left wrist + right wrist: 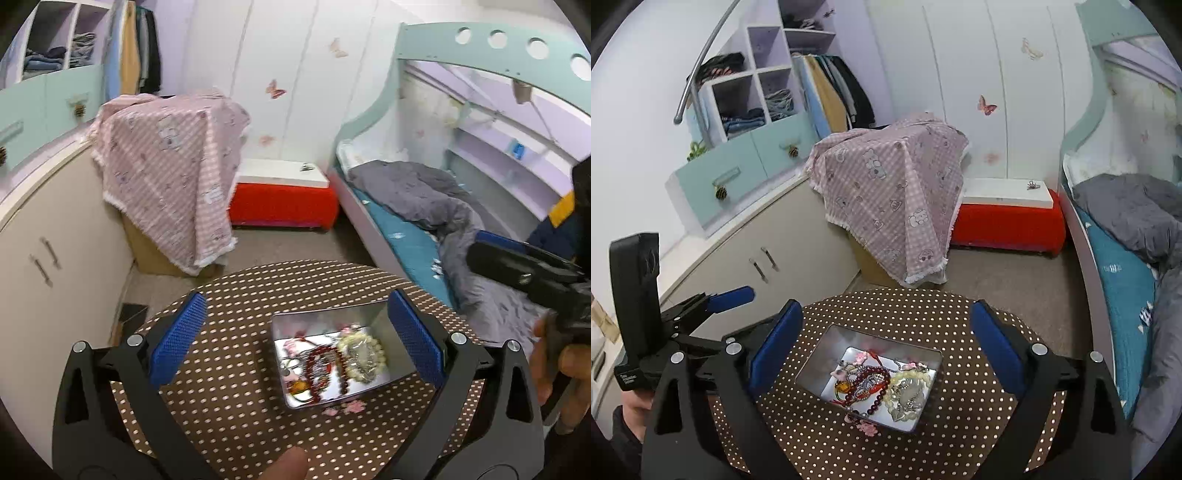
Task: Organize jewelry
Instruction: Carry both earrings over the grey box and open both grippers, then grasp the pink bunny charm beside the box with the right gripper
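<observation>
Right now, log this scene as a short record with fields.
surface: round table with a brown polka-dot cover
container: open metal tin on the table, lid off
contents: dark red bead bracelet, pale bead bracelet, tangled together with other pieces
outside tin: pink flower piece touching the near edge
left gripper: open, above the table, holding nothing
right gripper: open, above the tin, holding nothing
background: red box, bed

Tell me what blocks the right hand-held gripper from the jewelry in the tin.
Nothing visible does. The right hand-held gripper hovers open above the lidless tin, and the jewelry lies exposed inside; only the tin's walls surround it.
</observation>
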The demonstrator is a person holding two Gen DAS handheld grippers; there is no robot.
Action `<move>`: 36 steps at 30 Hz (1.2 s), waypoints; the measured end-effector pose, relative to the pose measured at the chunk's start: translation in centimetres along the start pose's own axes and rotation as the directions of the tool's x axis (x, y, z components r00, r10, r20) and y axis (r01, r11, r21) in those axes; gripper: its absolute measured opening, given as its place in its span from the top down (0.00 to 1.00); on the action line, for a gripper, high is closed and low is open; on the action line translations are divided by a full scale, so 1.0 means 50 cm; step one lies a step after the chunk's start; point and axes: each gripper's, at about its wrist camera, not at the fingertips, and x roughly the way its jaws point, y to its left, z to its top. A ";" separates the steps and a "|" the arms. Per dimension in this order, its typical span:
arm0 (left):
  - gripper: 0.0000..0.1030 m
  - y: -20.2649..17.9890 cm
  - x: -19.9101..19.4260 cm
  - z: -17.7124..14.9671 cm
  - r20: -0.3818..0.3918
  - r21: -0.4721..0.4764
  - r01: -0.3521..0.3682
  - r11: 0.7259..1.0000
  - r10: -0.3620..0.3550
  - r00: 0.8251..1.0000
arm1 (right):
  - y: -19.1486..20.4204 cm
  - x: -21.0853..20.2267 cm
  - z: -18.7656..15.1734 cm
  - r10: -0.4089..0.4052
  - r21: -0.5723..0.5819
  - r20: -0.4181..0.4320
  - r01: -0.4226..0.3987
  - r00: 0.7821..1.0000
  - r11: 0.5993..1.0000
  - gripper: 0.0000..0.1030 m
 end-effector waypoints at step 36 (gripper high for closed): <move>0.06 0.049 -0.031 -0.226 -0.118 -0.106 -0.054 0.993 0.041 0.992 | 0.060 0.139 -0.300 0.007 -0.039 -0.297 -0.019 0.955 0.999 0.39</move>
